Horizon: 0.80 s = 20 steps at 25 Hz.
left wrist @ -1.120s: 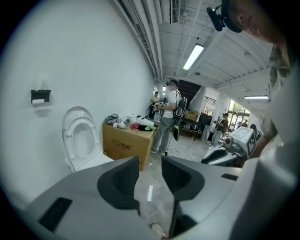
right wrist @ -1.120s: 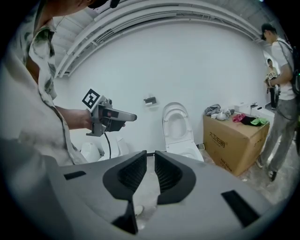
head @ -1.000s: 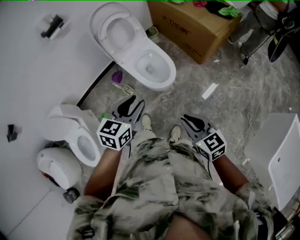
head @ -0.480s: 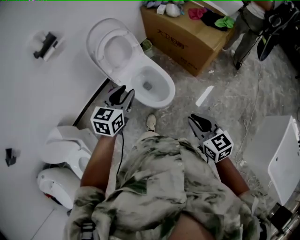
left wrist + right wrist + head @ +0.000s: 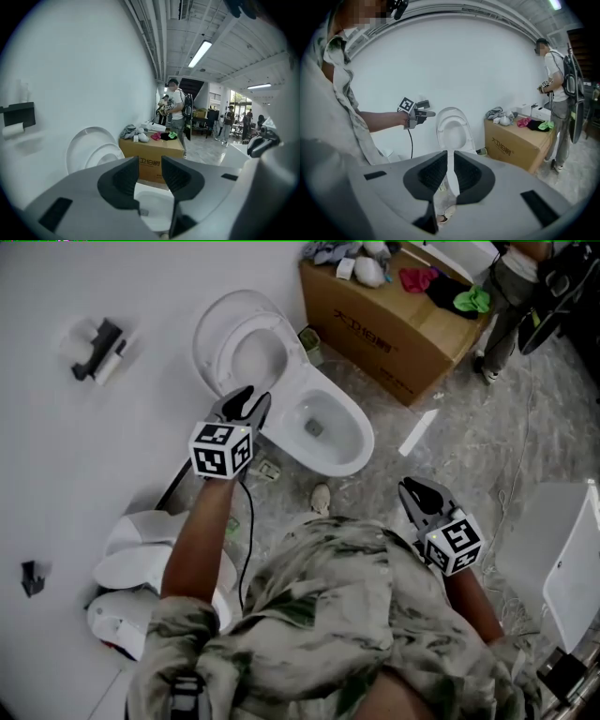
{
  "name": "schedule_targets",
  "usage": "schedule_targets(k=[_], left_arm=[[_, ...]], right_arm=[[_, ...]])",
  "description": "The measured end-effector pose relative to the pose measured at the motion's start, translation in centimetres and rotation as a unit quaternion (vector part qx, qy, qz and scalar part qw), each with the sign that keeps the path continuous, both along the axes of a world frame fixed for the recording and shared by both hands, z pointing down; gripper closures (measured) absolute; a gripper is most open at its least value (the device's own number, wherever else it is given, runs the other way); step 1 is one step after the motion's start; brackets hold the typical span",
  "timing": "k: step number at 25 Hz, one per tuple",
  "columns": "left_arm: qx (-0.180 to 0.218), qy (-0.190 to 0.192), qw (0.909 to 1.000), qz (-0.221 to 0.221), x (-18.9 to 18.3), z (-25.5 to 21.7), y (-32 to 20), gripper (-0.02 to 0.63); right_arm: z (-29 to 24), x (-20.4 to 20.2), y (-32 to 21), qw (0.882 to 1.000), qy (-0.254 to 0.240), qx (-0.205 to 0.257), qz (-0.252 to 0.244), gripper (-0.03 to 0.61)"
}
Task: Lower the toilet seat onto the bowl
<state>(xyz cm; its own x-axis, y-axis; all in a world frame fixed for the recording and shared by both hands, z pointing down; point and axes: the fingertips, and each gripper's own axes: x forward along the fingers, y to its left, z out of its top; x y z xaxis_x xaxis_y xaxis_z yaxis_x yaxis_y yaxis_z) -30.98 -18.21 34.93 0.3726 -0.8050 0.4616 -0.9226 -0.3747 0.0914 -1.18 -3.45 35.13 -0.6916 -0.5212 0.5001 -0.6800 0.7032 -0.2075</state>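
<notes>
— Where's the seat (image 5: 234, 334)?
— Raised, leaning back toward the wall (image 5: 84, 427) above the open bowl (image 5: 352, 448).
— And the left gripper (image 5: 247, 397)?
— Held out with its tips just beside the seat's lower edge. Its jaws stand apart with nothing between them. I can't tell whether it touches the seat.
— The right gripper (image 5: 413, 489)?
— Low at the person's side, well apart from the toilet. Its jaws are parted by only a narrow slit, and it holds nothing.

I see a white wall (image 5: 84, 474) meeting a grey mottled floor (image 5: 469, 465). A cardboard box (image 5: 394, 320) topped with clothes (image 5: 417, 279) stands near it. A strip light (image 5: 200, 53) glows on the bare ceiling overhead.
</notes>
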Motion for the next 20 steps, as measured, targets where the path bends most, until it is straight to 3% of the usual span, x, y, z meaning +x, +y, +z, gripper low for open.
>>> schedule_targets(k=[9, 20], left_arm=[[-0.011, -0.037, 0.9992, -0.009, -6.8, 2.3, -9.1, 0.451], [-0.038, -0.077, 0.996, -0.024, -12.4, 5.7, -17.8, 0.451]], right_arm=[[0.7, -2.7, -3.9, 0.999, 0.004, -0.009, 0.04, 0.517], [2.4, -4.3, -7.4, 0.998, 0.024, -0.032, 0.055, 0.517]])
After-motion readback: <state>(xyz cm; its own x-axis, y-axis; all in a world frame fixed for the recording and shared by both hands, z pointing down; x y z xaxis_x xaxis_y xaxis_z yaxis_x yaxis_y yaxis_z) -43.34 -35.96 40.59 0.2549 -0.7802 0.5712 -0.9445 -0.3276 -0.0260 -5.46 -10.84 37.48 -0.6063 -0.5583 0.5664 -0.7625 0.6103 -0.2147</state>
